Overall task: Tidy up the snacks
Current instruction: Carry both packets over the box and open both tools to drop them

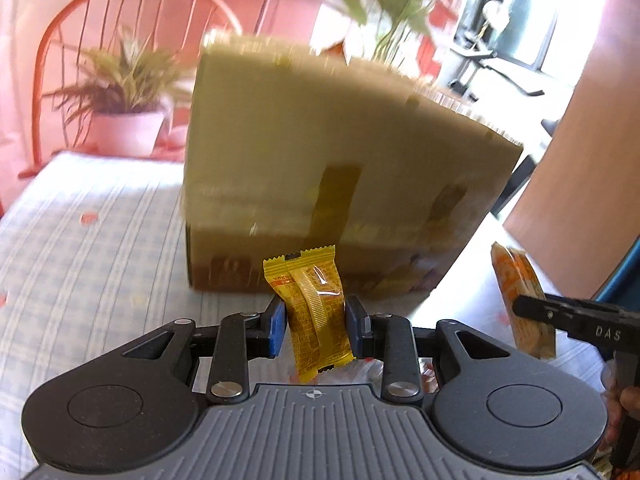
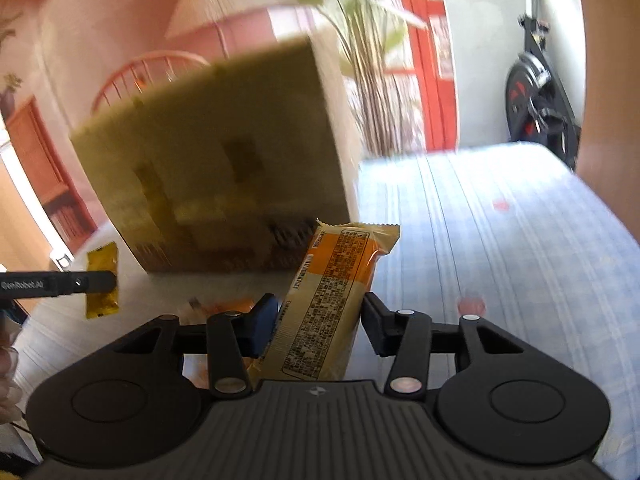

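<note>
In front of the cardboard box [image 1: 340, 168] on the checked-cloth bench [image 1: 100, 248], the left tongs [image 1: 315, 322] clench a small yellow snack packet [image 1: 316, 312], crimped ends up and down, long axis near upright. The right tongs [image 2: 320, 328] grip a longer orange-and-cream bar wrapper [image 2: 332, 300], printed back showing, its long axis tilted up and rightward.

A potted plant [image 1: 124, 92], wooden chair [image 1: 64, 28] and seemingly an exercise bike [image 2: 536, 92].
</note>
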{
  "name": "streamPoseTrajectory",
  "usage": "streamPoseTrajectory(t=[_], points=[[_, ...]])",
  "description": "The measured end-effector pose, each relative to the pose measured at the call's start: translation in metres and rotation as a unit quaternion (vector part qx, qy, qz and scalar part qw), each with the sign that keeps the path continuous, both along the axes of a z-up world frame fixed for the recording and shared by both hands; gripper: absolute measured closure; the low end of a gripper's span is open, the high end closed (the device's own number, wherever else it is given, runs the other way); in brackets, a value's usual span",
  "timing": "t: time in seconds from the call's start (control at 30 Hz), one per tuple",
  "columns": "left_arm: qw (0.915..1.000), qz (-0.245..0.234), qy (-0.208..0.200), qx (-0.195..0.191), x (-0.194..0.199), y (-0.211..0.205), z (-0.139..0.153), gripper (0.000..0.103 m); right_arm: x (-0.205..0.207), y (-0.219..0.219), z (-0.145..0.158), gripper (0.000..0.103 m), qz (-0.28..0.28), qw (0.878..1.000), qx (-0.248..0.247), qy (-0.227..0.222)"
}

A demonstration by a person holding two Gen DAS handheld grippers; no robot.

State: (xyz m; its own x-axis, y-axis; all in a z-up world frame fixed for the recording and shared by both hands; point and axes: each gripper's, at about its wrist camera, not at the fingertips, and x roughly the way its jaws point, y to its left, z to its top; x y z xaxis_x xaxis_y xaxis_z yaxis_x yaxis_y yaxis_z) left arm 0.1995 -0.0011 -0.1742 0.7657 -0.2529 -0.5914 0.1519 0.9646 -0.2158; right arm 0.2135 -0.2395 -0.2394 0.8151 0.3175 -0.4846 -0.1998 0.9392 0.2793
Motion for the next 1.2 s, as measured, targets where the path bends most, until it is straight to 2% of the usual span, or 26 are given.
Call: streamPoseTrajectory(t=[0.23, 0.37, 0.57, 0.67, 0.8, 0.97, 1.2], points=[[0.9975, -0.041, -0.053, -0.02, 0.009, 0.005, 0.06, 0.07, 0.001, 0.009, 0.068, 0.054, 0.021, 0.995, -0.013, -0.094], [0.9931, -0.065, -0.097, -0.014, 0.015, 0.001, 0.097, 0.07, 0.006, 0.012, 0.107, 0.054, 0.034, 0.989, -0.027, -0.143], [0.9893, -0.065, -0.129, -0.021, 0.039, 0.0, 0.137, 0.07, 0.038, 0.019, 0.14, 0.054, 0.054, 0.982, -0.054, -0.175], [0.9888, -0.057, -0.138, -0.005, 0.061, -0.001, 0.151, 0.07, 0.066, 0.02, 0.146, 0.054, 0.058, 0.982, -0.058, -0.172], [0.9918, -0.049, -0.118, 0.0, 0.096, 0.009, 0.155, 0.07, 0.108, 0.023, 0.144, 0.054, 0.064, 0.983, -0.078, -0.156], [0.9964, -0.042, -0.072, 0.012, 0.14, 0.019, 0.142, 0.07, 0.156, 0.029, 0.136, 0.054, 0.07, 0.982, -0.113, -0.136], [0.9983, -0.036, -0.038, 0.027, 0.171, 0.028, 0.127, 0.07, 0.197, 0.035, 0.126, 0.054, 0.085, 0.98, -0.141, -0.115]])
